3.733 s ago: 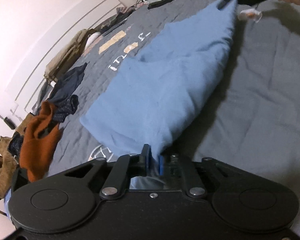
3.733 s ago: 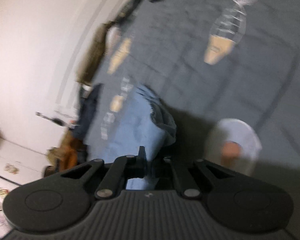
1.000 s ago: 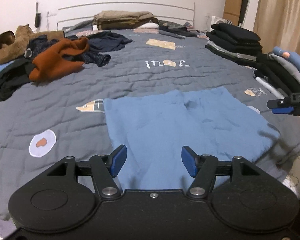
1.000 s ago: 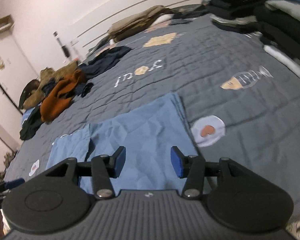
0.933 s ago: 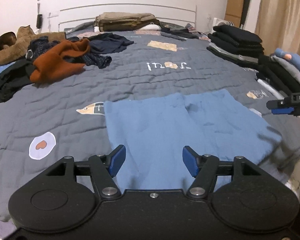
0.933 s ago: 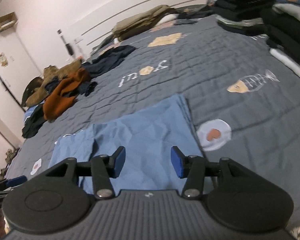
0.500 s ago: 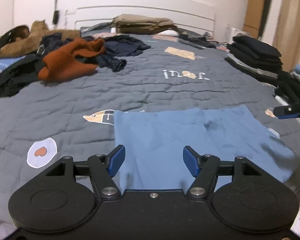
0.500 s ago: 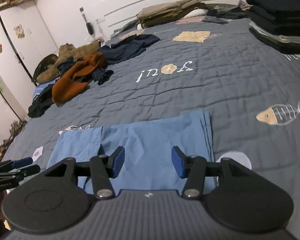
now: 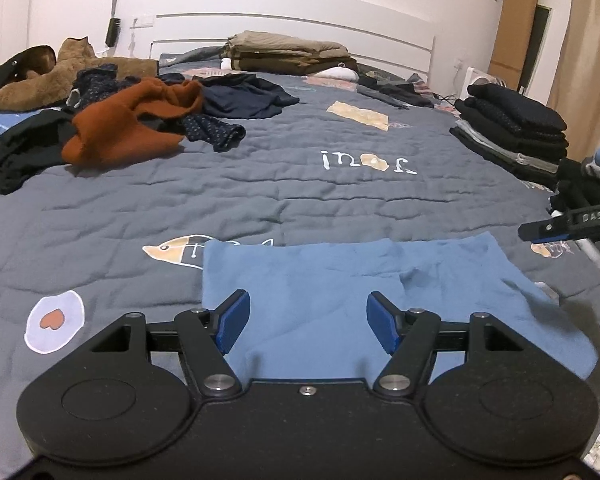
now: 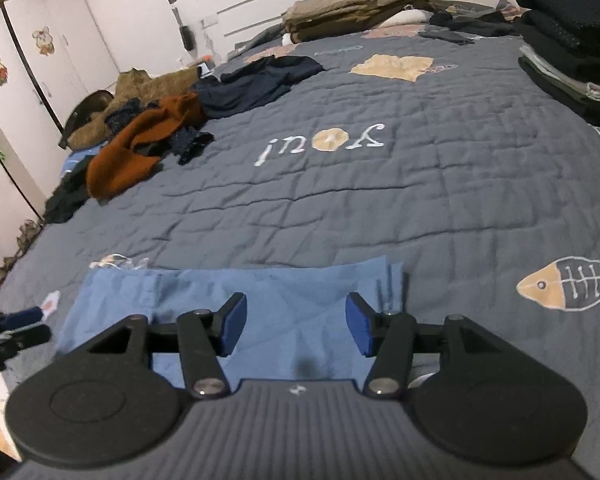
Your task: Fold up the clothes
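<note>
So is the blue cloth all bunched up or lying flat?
Lying flat. The blue cloth is spread out on the grey quilt, folded over with layered edges at one side, and neither tongs hold it.

The left gripper (image 9: 308,326) is seen at the bottom centre of its own view, jaws held apart with nothing between the pads. The right gripper (image 10: 296,328), likewise low in its frame, has just been opened wider and is empty.

Left tongs (image 9: 308,322) gape above the flat blue garment (image 9: 340,280) on the quilt (image 9: 260,192).
</note>
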Action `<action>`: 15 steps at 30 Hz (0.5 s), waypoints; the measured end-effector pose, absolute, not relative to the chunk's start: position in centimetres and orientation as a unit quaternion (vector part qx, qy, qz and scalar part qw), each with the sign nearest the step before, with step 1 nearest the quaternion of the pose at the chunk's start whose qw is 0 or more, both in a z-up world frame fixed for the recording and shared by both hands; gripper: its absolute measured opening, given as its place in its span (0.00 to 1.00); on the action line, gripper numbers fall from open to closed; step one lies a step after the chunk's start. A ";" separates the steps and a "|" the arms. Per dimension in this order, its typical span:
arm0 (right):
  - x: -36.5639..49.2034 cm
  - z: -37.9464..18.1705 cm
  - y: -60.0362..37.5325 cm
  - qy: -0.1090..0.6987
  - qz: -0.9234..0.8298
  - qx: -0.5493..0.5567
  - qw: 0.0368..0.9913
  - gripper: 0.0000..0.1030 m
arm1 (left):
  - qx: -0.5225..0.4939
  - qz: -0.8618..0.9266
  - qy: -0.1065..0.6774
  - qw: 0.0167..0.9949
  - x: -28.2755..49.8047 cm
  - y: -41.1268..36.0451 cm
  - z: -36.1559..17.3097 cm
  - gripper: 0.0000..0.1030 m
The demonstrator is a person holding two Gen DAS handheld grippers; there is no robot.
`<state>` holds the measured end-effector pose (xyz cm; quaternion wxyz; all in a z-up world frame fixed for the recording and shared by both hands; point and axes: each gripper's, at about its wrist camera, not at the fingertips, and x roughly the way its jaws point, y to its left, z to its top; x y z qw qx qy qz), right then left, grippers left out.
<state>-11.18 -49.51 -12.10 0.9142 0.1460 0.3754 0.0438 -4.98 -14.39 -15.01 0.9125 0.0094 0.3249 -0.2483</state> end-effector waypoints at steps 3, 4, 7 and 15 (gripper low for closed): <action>-10.7 -12.5 -50.2 0.376 0.041 0.148 0.914 0.52 | -0.001 -0.276 0.330 0.903 -5.2 -15.4 -15.1 0.62; -10.7 -12.6 -50.4 0.376 0.041 0.149 0.914 0.52 | 0.002 -0.286 0.327 0.901 -5.5 -15.9 -15.0 0.62; -10.2 -12.8 -50.9 0.372 0.039 0.146 0.916 0.52 | 0.011 -0.319 0.316 0.894 -6.6 -17.5 -14.8 0.62; -8.8 -14.5 -51.7 0.375 0.037 0.153 0.913 0.53 | 0.006 -0.397 0.309 0.864 -9.0 -21.2 -15.1 0.66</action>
